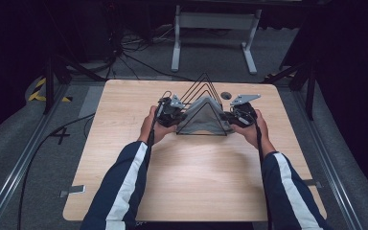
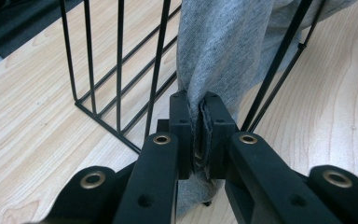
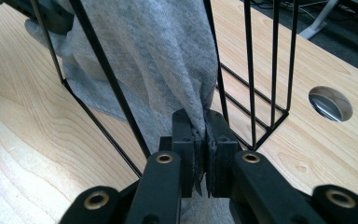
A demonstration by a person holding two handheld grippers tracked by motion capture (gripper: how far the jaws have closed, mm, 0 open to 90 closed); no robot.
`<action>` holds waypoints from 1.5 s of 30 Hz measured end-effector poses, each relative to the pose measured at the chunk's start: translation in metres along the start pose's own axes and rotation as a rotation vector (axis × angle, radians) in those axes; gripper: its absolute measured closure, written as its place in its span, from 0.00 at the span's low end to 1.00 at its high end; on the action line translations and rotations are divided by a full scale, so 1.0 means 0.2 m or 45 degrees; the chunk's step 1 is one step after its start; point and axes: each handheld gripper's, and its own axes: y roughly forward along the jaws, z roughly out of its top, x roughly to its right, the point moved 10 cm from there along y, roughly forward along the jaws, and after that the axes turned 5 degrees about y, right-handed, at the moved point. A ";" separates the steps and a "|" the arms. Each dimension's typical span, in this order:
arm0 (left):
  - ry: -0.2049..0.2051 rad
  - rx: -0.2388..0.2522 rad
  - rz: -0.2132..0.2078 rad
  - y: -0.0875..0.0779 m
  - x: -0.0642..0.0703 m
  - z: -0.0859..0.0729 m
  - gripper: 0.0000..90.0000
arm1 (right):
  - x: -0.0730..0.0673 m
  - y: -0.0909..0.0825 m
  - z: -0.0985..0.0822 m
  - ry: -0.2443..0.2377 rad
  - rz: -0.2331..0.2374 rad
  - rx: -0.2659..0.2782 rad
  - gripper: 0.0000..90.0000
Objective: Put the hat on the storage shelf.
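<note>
grey knit cloth [image 1: 202, 116] draping over black triangular wire rack [image 1: 204, 84] | left gripper [image 2: 199, 140] and right gripper [image 3: 200, 154] both clenching its edges | advice: keeping tension even, lowering both hems together

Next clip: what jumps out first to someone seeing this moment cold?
A black wire rack of triangular frames stands mid-table with a grey cloth hanging in it. The left gripper and right gripper each pinch an edge of that cloth from opposite sides. Behind the rack, the wooden table has a round hole.
</note>
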 end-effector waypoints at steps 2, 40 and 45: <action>-0.011 0.014 0.010 -0.02 -0.01 0.00 0.94 | -0.01 -0.01 0.00 0.003 0.001 0.001 0.94; 0.076 -0.083 0.106 -0.45 -0.06 -0.26 0.91 | -0.02 -0.27 -0.02 -0.044 -0.067 0.004 0.77; 0.073 -0.092 0.093 -0.49 -0.04 -0.32 0.91 | -0.03 -0.30 -0.05 -0.052 -0.071 -0.006 0.74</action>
